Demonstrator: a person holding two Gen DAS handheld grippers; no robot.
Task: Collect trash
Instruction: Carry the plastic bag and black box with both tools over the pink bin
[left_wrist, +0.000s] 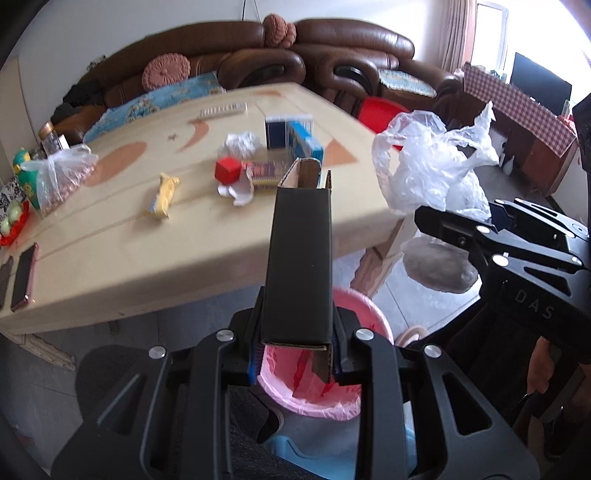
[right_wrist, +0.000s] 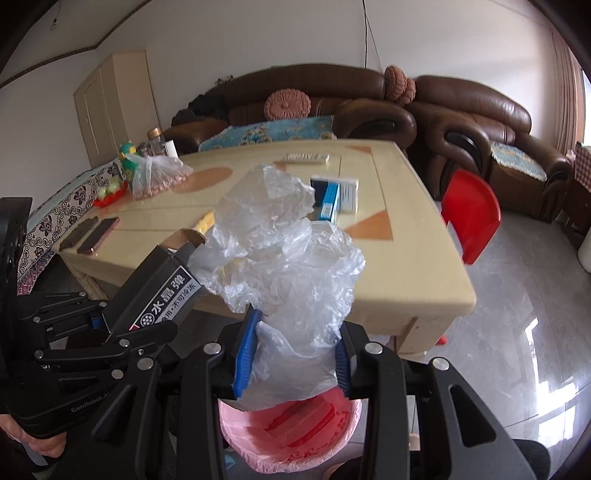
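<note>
My left gripper (left_wrist: 297, 354) is shut on a long black cardboard box (left_wrist: 299, 258), held above the pink-lined trash bin (left_wrist: 314, 391). My right gripper (right_wrist: 295, 354) is shut on a crumpled clear plastic bag (right_wrist: 280, 251), held over the same bin (right_wrist: 291, 435). The box also shows at the left of the right wrist view (right_wrist: 162, 291), and the bag at the right of the left wrist view (left_wrist: 428, 162). On the beige table (left_wrist: 110, 243) lie a yellow wrapper (left_wrist: 164, 195), a red cube (left_wrist: 229, 170), crumpled white paper (left_wrist: 240, 144) and small boxes (left_wrist: 295, 136).
Two phones (left_wrist: 22, 273) lie at the table's left edge, near a bag of nuts (left_wrist: 62, 173) and a jar. A red chair (right_wrist: 469, 218) stands right of the table. Brown sofas (right_wrist: 369, 103) line the back wall. Grey tiled floor spreads to the right.
</note>
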